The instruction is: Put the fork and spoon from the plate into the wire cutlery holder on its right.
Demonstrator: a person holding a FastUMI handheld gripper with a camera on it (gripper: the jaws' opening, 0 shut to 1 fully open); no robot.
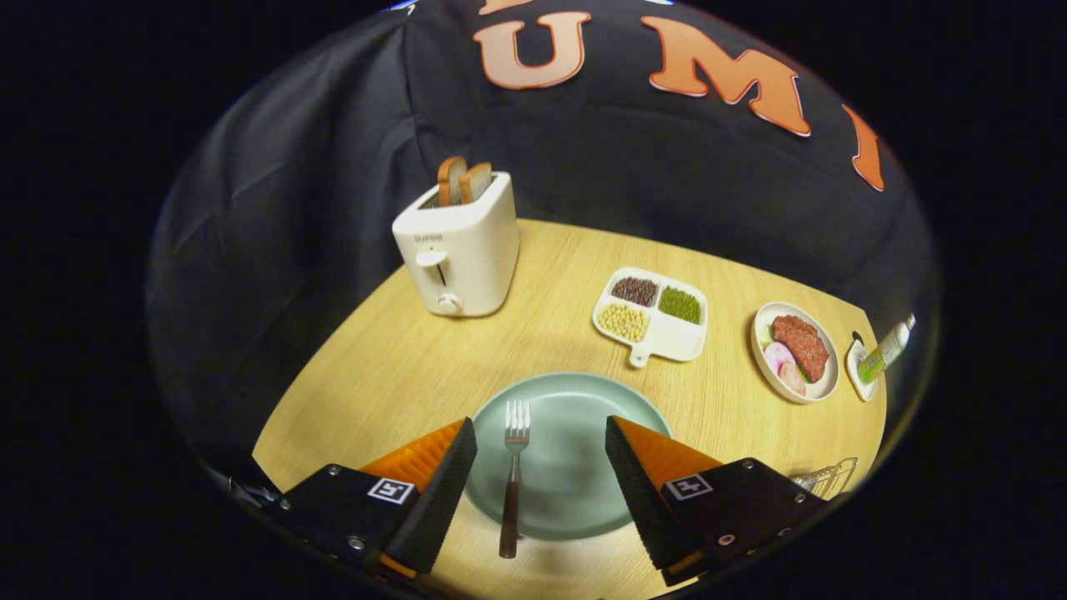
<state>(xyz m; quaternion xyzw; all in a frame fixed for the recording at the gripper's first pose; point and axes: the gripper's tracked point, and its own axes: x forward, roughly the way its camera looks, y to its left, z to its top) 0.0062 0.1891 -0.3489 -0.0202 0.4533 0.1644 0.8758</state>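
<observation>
The gripper (540, 450) hangs above the table, tilted downward, its jaws spread wide apart. One finger (438, 492) slants in from seven o'clock, the other (642, 492) from five o'clock, tips pointing toward twelve. Nothing is pinched between them; both fingers hover free, touching nothing.

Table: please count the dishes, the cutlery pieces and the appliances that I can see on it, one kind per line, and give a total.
Dishes: 4 (green plate, divided tray, food plate, small dish)
Cutlery: 1 (fork)
Appliances: 1 (toaster)
Total: 6
The gripper is open over the green plate, with the fork between its fingers.
</observation>
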